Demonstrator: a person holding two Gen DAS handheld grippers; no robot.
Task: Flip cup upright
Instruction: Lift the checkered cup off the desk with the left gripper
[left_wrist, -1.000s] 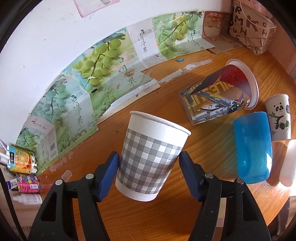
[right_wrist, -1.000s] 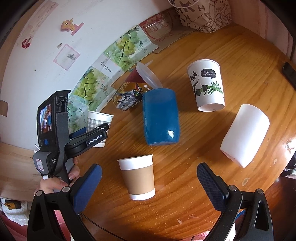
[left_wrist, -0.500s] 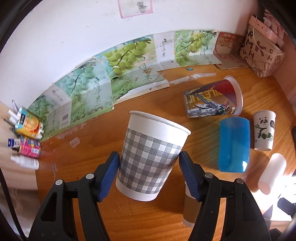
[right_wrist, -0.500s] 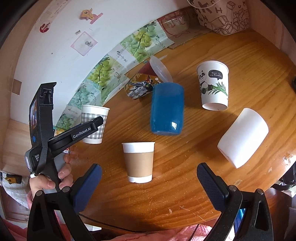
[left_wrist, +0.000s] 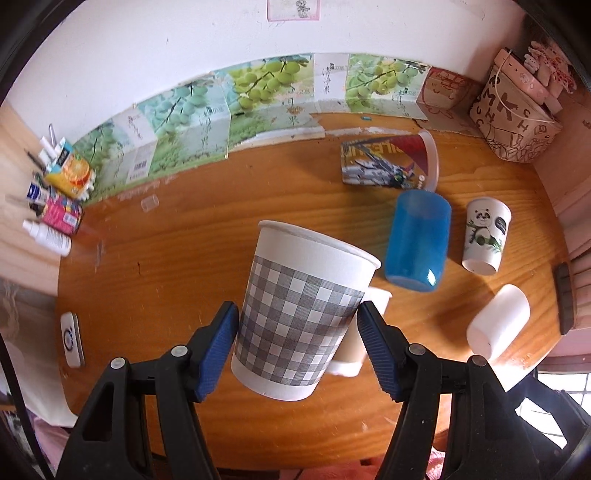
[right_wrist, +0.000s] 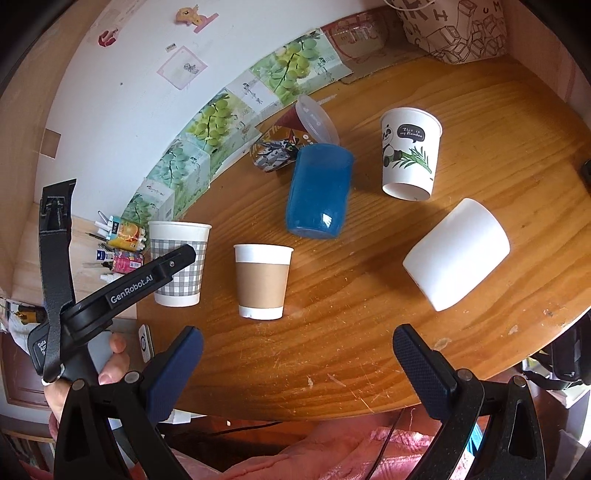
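Observation:
My left gripper (left_wrist: 297, 343) is shut on a grey-checked paper cup (left_wrist: 299, 317), mouth up and slightly tilted, held above the round wooden table (left_wrist: 184, 258). In the right wrist view the same cup (right_wrist: 179, 264) is upright at the table's left edge in the left gripper (right_wrist: 173, 264). My right gripper (right_wrist: 297, 363) is open and empty above the table's near edge. A brown-sleeved cup (right_wrist: 262, 280) stands upright just beyond it.
A blue tumbler (right_wrist: 319, 190), a white cup (right_wrist: 456, 254) and a printed cup with lid (right_wrist: 286, 142) lie on their sides. A panda cup (right_wrist: 408, 153) stands upright. Cartons line the wall (left_wrist: 258, 96); a patterned bag (left_wrist: 515, 118) stands at back right.
My left gripper has lifted the checked cup up and back from the wall, so more of the table shows. My right gripper has drawn back slightly and stays open.

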